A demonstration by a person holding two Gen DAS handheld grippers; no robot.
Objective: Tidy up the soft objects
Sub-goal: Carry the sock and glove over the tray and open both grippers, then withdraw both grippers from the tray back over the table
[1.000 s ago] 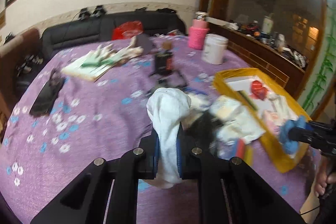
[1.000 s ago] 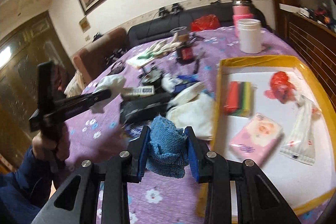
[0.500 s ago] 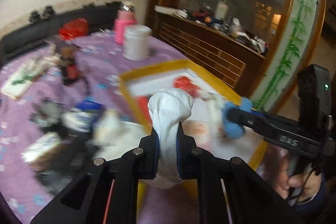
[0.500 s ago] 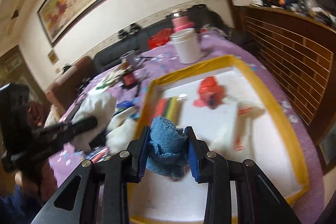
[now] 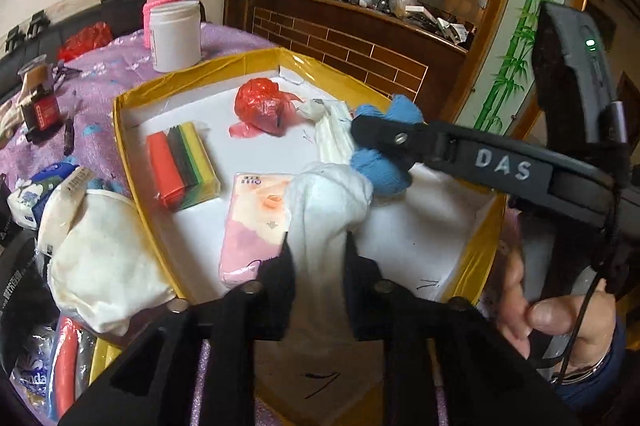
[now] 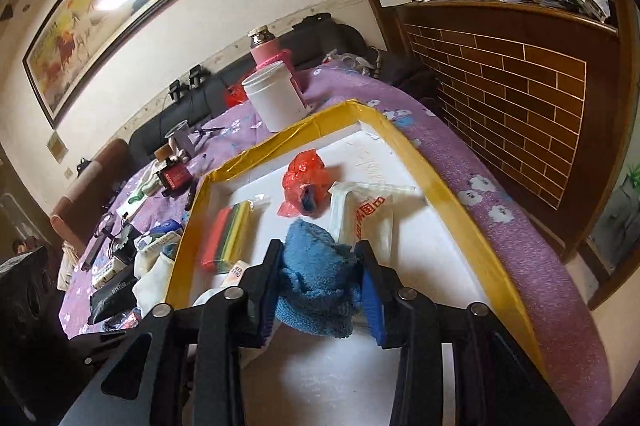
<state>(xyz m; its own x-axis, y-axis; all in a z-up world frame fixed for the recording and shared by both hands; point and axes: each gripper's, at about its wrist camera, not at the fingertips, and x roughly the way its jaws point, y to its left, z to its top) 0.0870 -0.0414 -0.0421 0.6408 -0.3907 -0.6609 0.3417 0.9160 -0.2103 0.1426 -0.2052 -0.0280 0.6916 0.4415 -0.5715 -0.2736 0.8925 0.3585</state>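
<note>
Both tools loaded, both over the yellow-rimmed tray (image 5: 132, 154). Left gripper (image 5: 318, 262) clamped narrow on white sock (image 5: 326, 202), bulk bunched above the jaws — pinched low, prob. so it drops clear on release. Right gripper (image 6: 318, 276) squeezing blue cloth (image 6: 316, 284), held over bare white floor near the front. Already in tray: sponge stack (image 5: 182, 164), pink tissue pack (image 5: 250, 226), red bag (image 5: 262, 106), packaged mask (image 6: 368, 218). Cream cloth (image 5: 98, 258) draped outside tray w/ other clutter on purple bedspread (image 6: 520, 226) — likely next.
</note>
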